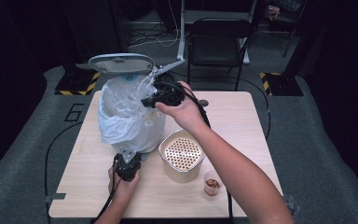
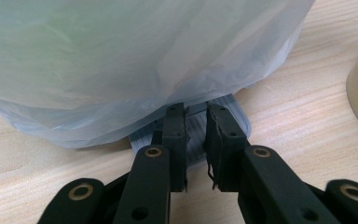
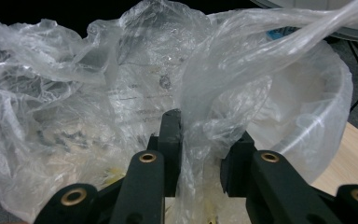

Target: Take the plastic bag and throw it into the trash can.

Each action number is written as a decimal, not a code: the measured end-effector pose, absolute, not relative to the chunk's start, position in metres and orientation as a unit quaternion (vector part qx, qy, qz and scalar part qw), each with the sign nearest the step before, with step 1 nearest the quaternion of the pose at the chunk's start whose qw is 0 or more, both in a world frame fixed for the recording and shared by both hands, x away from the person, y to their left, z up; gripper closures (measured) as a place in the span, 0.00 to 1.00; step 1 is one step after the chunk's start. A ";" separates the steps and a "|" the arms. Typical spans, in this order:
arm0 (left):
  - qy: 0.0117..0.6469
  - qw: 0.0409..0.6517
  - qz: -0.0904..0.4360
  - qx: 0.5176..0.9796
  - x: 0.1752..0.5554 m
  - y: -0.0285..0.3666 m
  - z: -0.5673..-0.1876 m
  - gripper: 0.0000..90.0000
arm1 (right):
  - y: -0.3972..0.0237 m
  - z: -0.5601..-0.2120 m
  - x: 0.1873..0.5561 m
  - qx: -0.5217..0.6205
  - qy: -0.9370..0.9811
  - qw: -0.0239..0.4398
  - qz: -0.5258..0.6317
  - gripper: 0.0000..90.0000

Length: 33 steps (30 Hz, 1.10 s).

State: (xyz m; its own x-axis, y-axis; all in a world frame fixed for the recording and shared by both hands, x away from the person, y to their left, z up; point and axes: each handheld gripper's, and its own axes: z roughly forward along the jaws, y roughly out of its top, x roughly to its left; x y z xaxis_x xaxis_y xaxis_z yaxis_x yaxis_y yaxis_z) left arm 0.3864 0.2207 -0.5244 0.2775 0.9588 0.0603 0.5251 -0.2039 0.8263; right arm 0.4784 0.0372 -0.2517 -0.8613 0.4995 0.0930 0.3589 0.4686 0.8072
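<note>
Now we press our left gripper (image 1: 127, 164), clenched, on the bin's pedal (image 2: 200, 126) at the desk's (image 1: 242, 121) near left, keeping the lid (image 1: 121, 62) up, while our right gripper (image 1: 153, 100) grasps the bag (image 3: 205, 126) at the bin's rim to lift it.

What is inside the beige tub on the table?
The beige tub holds a round perforated insert, seen from above. Whatever lies under that insert is covered.

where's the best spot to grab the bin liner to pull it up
Probably the gathered neck of the liner, from above the bin. The film bunches into a thick twist there, while lower down it lies smooth on the wall. The right gripper is shut on that bunch.
</note>
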 end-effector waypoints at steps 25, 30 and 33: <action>0.520 0.360 0.299 0.715 0.386 0.221 -0.525 0.87 | 0.079 -0.276 0.507 0.303 0.843 0.096 0.433 0.82; 0.520 0.360 0.299 0.715 0.386 0.221 -0.525 0.87 | 0.083 -0.279 0.511 0.322 0.833 0.101 0.438 0.60; 0.519 0.360 0.299 0.715 0.386 0.221 -0.525 0.87 | 0.082 -0.280 0.511 0.321 0.831 0.105 0.441 0.52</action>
State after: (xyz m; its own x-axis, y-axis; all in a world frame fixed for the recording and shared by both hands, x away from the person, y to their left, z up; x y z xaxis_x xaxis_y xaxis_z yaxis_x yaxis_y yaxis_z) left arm 0.3864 0.2207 -0.5246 0.2817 0.9580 0.0535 0.5264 -0.2010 0.8261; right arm 0.5111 0.0824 -0.2799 -0.7720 0.6264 0.1080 0.4405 0.4047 0.8014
